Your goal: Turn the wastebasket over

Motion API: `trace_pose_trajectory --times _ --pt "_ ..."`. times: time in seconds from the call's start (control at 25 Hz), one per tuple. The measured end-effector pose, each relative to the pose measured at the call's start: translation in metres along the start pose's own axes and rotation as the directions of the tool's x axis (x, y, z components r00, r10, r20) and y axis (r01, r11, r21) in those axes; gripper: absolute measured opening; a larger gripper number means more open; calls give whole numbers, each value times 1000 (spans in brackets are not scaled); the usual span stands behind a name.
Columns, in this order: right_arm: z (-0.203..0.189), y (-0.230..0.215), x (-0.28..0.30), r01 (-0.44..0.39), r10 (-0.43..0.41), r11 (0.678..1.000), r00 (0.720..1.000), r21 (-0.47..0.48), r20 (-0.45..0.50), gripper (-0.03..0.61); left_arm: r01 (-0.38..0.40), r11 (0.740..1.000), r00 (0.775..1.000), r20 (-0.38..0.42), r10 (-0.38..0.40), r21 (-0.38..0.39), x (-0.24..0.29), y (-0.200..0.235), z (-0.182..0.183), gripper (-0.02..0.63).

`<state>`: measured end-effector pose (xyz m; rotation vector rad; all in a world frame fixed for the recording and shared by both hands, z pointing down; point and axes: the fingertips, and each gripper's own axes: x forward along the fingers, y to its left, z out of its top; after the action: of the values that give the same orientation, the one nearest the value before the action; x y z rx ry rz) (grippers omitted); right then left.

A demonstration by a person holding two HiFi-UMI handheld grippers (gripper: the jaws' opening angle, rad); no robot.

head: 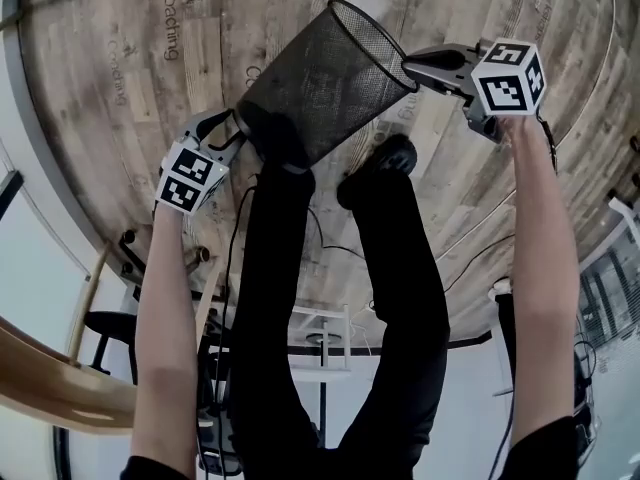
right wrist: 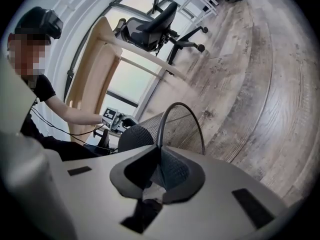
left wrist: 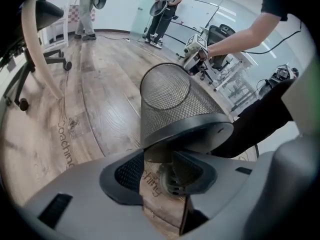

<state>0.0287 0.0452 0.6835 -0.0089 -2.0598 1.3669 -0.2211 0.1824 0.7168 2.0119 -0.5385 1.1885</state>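
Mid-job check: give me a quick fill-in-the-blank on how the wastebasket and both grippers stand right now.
1. The right gripper is shut on the open ____ of the wastebasket.
2. The left gripper sits at the wastebasket's solid ____.
3. The wastebasket's wall is black ____, and it hangs tilted above the wooden floor.
Missing words: rim; base; mesh.

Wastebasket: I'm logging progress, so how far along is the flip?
Done: the wastebasket is lifted off the floor and tilted. In hand: the right claw is shut on its rim; the left claw sits at its base, jaws apart. Left: turning it fully over and setting it down.
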Motion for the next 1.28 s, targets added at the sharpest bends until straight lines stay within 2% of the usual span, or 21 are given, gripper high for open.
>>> trace_pose_trajectory --times 0.16,0.2,0.24,0.36,0.64,0.96,1.28 --pt "-4 14 -7 -48 48 999 999 -15 3 48 -17 1000 1000 -23 17 -1 11 7 2 169" --pt "-3 19 -7 -69 69 997 998 -17 6 48 -33 999 999 -7 33 -20 12 11 5 70" --pt "-2 26 -8 -89 90 996 996 -21 12 46 -46 998 999 12 47 -42 13 15 9 40" --pt "7 35 -17 -101 103 994 993 -47 54 44 -48 997 998 30 50 -61 21 15 21 40" --pt "25 28 -43 -17 22 999 994 -52 105 44 -45 993 992 114 57 -111 14 4 55 40" --pt "39 42 -48 92 -89 983 996 -159 24 44 -36 987 972 223 71 -155 -12 -10 108 37" --pt "50 48 -57 201 -226 942 972 -268 -66 44 -10 987 949 309 60 -161 -41 -29 149 27"
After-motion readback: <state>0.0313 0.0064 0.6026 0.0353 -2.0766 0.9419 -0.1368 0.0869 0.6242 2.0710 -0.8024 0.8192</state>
